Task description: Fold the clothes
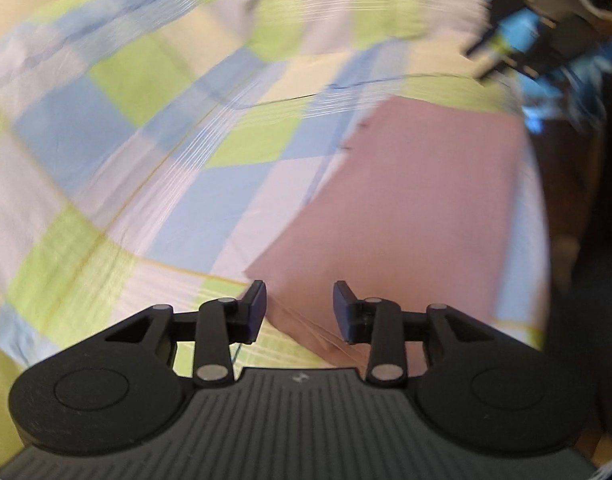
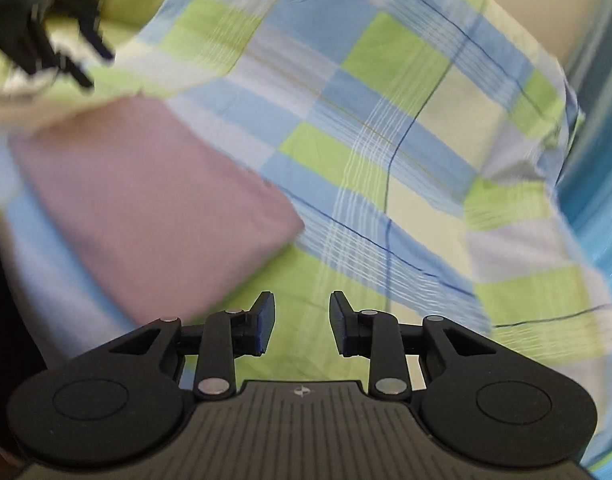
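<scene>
My left gripper (image 1: 299,310) has its fingers apart, empty, just above the near corner of a folded pink garment (image 1: 418,216) filling the lower right of its frame. My right gripper (image 2: 301,322) is also spread and empty; the pink garment sits at left centre of its view. Both views are blurred. A blue, green and white checked bedsheet (image 2: 386,152) lies beneath everything.

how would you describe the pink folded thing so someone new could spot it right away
Start from the big checked sheet of green, blue and pale squares that fills both views. Lying flat on it is a folded pink cloth, just ahead of the open left hand-held gripper. It is the only plain, single-colour patch on all that plaid.
</scene>
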### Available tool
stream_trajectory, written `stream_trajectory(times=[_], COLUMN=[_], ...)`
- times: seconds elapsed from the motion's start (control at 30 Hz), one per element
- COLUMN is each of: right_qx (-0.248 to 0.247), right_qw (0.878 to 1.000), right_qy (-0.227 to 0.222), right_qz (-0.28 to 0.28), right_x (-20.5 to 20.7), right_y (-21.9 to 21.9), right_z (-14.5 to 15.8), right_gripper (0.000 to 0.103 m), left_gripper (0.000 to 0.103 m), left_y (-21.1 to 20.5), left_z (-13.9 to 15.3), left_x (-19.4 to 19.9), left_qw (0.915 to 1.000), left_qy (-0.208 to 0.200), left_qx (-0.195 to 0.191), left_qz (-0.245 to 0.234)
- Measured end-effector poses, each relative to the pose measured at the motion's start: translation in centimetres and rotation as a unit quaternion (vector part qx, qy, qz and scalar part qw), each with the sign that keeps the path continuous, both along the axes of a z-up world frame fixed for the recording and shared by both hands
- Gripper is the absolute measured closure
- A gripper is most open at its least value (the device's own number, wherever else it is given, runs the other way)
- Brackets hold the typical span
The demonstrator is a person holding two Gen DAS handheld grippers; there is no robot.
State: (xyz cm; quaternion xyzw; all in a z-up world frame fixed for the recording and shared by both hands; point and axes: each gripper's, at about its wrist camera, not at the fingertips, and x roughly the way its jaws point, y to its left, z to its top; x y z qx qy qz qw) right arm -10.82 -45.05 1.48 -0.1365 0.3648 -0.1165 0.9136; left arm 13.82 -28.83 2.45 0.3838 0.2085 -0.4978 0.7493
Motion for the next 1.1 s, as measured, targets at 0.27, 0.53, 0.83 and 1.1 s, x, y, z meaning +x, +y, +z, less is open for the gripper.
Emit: stream_trajectory(times=[0.27,0.53,0.83,1.1], right_qx=[0.247,0.409,0.372,0.353], right_qw=[0.964,0.899,0.913,0.926], right_qy=[-0.089,-0.124,-0.145,-0.129], right_qz=[-0.048,-0.099,0.083,-0.029], right_x=[3.4,4.9,4.7,7.4], right_y=[-6.0,-10.6,-6.0,-10.6], right_z=[-0.9,-3.5,-0.4,-2.5], right_gripper=[0.058,0.075,0.095,0.09], left_gripper=[0.055,0.086,0.103,0.103], left_y=[-1.9,-2.3,1.8,2.0], left_z=[-2.2,-2.7,0.5,-0.2], left_x=[6.5,8.7,5.5,7.2], left_qw=[0.9902,0.9802,0.9811,0.9798], left_qy=[0.113,0.16,0.098,0.098], left_qx=[-0.04,-0.083,-0.158,-0.143], left_qz=[0.071,0.08,0.053,0.101])
